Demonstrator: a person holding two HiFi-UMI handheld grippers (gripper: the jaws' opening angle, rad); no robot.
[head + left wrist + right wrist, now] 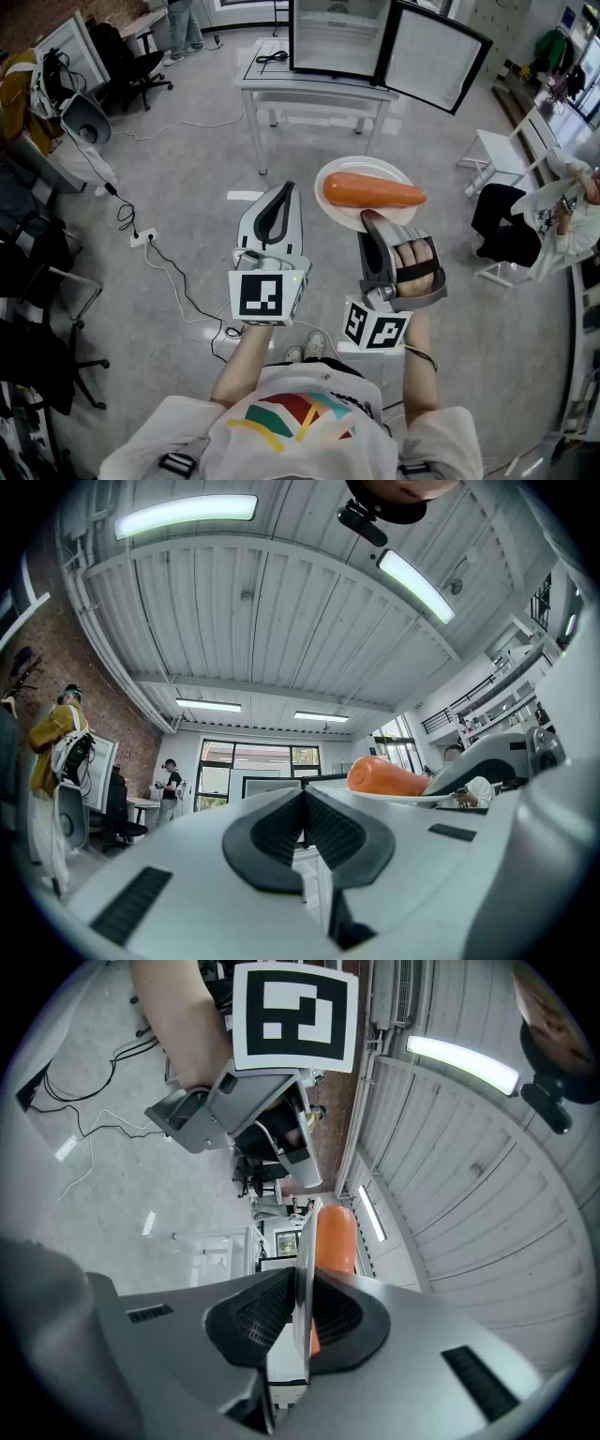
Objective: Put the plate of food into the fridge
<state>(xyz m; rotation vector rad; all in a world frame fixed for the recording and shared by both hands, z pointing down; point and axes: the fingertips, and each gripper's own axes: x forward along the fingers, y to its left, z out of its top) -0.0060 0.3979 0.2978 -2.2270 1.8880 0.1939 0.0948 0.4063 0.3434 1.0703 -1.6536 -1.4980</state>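
Note:
A white plate (337, 212) carries an orange carrot (372, 191). My right gripper (372, 221) is shut on the plate's near rim and holds it level in the air. In the right gripper view the plate's edge (305, 1283) runs between the pads, with the carrot (335, 1239) beyond. My left gripper (275, 203) is shut on nothing, held beside the plate to its left. Its pads (281, 829) meet in the left gripper view, where the carrot (387, 778) shows at the right. The small fridge (339, 36) stands on a white table ahead, its door (433, 54) swung open to the right.
The white table (309, 91) under the fridge stands a few steps ahead, a black cable (272, 58) on its top. Cables and a power strip (142, 237) lie on the floor to the left. A seated person (544, 225) and white stools are at the right. Office chairs crowd the left.

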